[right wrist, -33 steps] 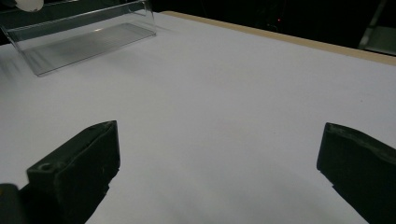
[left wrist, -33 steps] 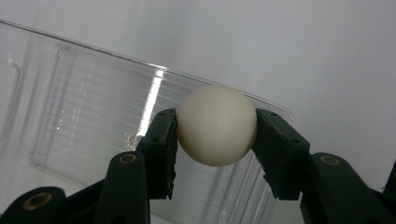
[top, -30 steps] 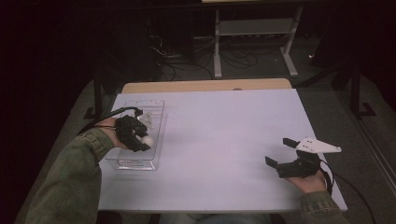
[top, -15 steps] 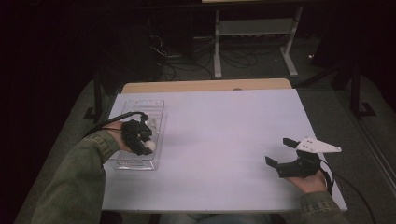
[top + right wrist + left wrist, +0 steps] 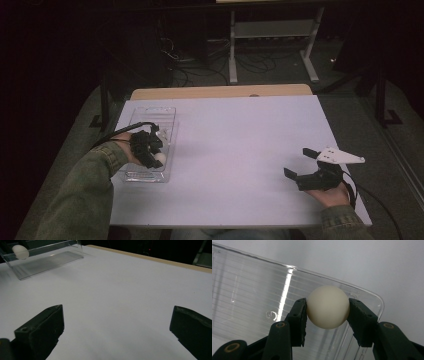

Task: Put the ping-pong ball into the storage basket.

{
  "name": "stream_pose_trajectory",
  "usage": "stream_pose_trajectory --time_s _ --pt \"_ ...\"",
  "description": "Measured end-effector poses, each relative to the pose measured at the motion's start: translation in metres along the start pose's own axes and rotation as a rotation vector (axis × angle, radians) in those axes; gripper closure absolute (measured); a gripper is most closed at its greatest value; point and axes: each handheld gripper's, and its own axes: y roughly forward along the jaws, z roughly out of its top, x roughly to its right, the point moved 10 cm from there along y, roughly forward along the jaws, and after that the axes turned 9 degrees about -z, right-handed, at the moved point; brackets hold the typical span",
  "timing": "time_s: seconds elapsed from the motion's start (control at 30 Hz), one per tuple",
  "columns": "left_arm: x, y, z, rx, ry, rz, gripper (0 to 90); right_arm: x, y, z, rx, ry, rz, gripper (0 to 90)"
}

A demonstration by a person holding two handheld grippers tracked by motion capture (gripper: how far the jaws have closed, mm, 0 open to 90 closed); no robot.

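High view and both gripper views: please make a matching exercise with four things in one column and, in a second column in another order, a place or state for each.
Things:
1. white ball
2. clear plastic tray
3. left claw
4. right claw

Places or states:
A. open, holding nothing, above the near right part of the table
B. held between two black jaws
C. lying at the left side of the table
D. shut on a round thing, over the tray

Pairs: 1-B, 2-C, 3-D, 4-A
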Motion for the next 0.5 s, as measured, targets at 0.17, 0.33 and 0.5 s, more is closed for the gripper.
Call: stream_pose_trajectory --time_s 0.17,0.33,0.5 --pt "-0.0018 0.0024 0.0 -0.001 -0.006 -0.005 50.7 -0.0002 0.0002 -0.0007 -0.005 -0.002 0.0 0.0" --pt "-0.0028 0.005 0.0 -0.012 -0.003 -0.001 50.6 -0.0003 0.0001 -0.0001 0.0 -0.004 0.001 0.0" --pt "-0.0033 0.0083 -0.0001 -0.021 -0.007 -0.013 50.6 -0.0004 0.0 0.0 0.0 -0.004 0.002 0.0"
